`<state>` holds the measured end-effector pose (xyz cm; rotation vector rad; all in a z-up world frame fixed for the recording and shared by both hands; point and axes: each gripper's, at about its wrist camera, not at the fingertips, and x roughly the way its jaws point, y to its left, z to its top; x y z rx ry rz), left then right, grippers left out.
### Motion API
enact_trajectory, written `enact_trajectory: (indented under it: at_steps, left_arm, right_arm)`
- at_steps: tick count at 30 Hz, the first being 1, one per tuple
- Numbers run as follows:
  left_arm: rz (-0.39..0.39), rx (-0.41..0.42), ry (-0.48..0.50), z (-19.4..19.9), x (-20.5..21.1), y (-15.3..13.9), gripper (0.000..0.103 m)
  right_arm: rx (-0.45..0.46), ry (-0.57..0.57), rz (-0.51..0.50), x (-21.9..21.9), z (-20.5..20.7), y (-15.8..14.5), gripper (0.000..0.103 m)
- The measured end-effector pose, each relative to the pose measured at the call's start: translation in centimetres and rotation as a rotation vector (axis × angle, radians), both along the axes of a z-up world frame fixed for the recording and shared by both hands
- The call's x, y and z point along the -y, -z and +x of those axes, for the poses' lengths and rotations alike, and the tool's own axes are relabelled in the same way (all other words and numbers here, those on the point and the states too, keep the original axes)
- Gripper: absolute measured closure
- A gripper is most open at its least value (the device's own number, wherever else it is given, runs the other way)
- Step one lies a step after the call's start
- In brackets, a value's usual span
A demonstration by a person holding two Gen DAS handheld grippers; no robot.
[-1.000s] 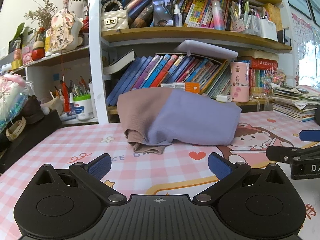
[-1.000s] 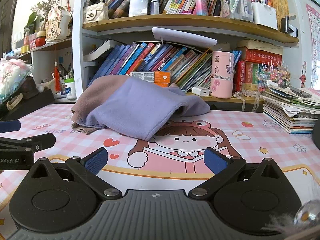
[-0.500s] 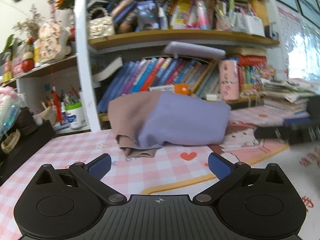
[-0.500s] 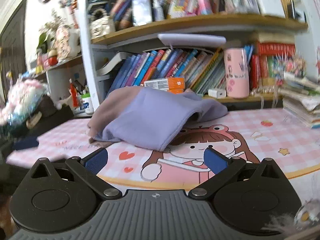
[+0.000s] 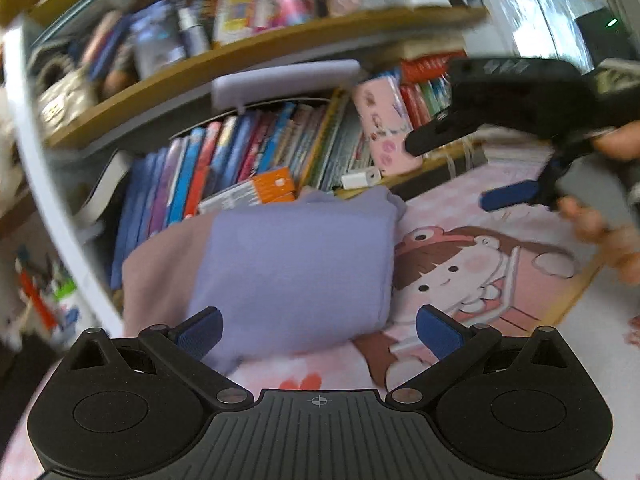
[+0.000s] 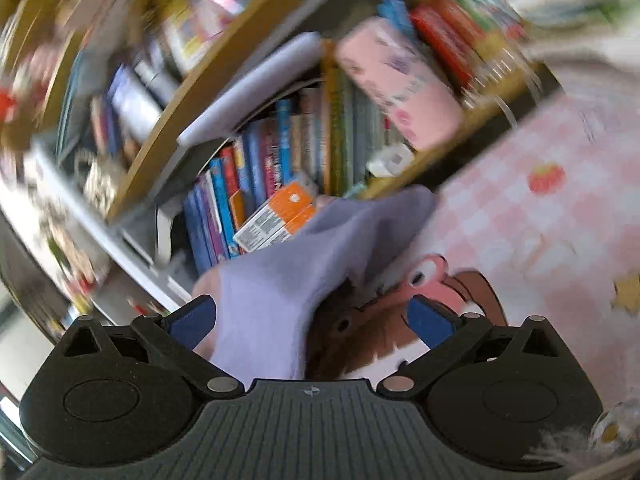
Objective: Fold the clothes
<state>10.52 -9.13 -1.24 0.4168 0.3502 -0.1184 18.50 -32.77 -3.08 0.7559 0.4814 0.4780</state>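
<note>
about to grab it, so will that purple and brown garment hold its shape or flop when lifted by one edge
The purple and brown garment will probably flop: it lies in soft rounded folds on the pink mat, with a corner draping loosely in the right wrist view. It looks like light knit fabric, so a single pinch likely unfolds it. Both hand-held grippers, left and right, are open.

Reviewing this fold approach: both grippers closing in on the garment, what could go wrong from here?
1. The lilac and mauve fleece garment lies bunched in layers; open jaws may pinch several at once.
2. It sits against the orange-and-white box at the shelf edge; a lift could drag that off.
3. Heavy blur suggests a fast approach, risking overshoot.
</note>
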Motion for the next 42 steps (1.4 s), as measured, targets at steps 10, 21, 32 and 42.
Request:
enact_trajectory:
  at_steps: [10, 21, 32, 42]
  left_arm:
    - [0.231, -0.017, -0.041, 7.4, 4.0, 2.6, 0.088]
    - [-0.236, -0.086, 0.193, -7.9, -3.7, -3.3, 0.094]
    - [-0.332, -0.102, 0.148, -14.5, -9.0, -3.2, 0.094]
    - [-0.425, -0.032, 0.148, -15.5, -11.2, -4.2, 0.094]
  right_arm:
    - [-0.002, -0.129, 0.100, -0.3, -0.5, 0.1, 0.001]
    - [-0.105, -0.212, 0.197, -1.3, -0.5, 1.2, 0.002]
    - [-0.179, -0.095, 0.141, 1.2, -7.0, 2.0, 0.040]
    - [-0.332, -0.263, 0.107, -3.6, -13.2, 0.9, 0.023]
